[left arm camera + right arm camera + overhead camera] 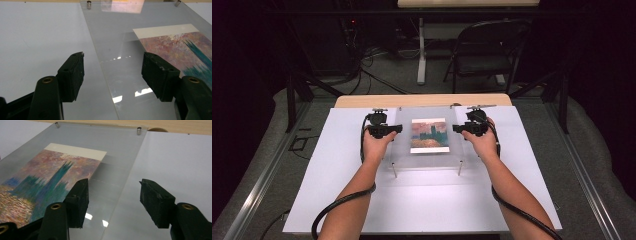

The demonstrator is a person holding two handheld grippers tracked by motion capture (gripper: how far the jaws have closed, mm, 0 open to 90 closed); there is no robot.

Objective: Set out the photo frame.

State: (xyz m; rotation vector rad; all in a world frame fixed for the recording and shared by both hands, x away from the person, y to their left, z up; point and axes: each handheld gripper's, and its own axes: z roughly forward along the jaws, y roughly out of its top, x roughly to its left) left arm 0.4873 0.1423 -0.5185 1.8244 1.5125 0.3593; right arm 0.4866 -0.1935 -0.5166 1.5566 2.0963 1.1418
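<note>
A clear pane (427, 135) lies flat near the far middle of a white sheet (422, 200), raised on small metal posts (395, 172) at its corners, with a painted print (429, 135) of a blue-green tower under a pink sky beneath it. The sheet covers a wooden table (422, 100), whose bare far edge shows as a tan strip beyond it.

2 hands come in from the near side. The left gripper (398, 129) hangs at the pane's left edge, the right gripper (456, 128) at its right edge, both pointing inward. In the left gripper view the 2 black jaws stand spread with the pane's edge running between them, and no pad presses on it. In the right gripper view the jaws are likewise spread across the pane's other edge, one over the glass near the print, one over the sheet, and nothing is pinched. Black cables (337, 205) trail back along both forearms.

The room behind is dark. A folding chair (484, 55) stands on grey floor beside a white table leg (421, 50), cords lie loose on the floor at left, and black frame struts slant down on either side of the table.
</note>
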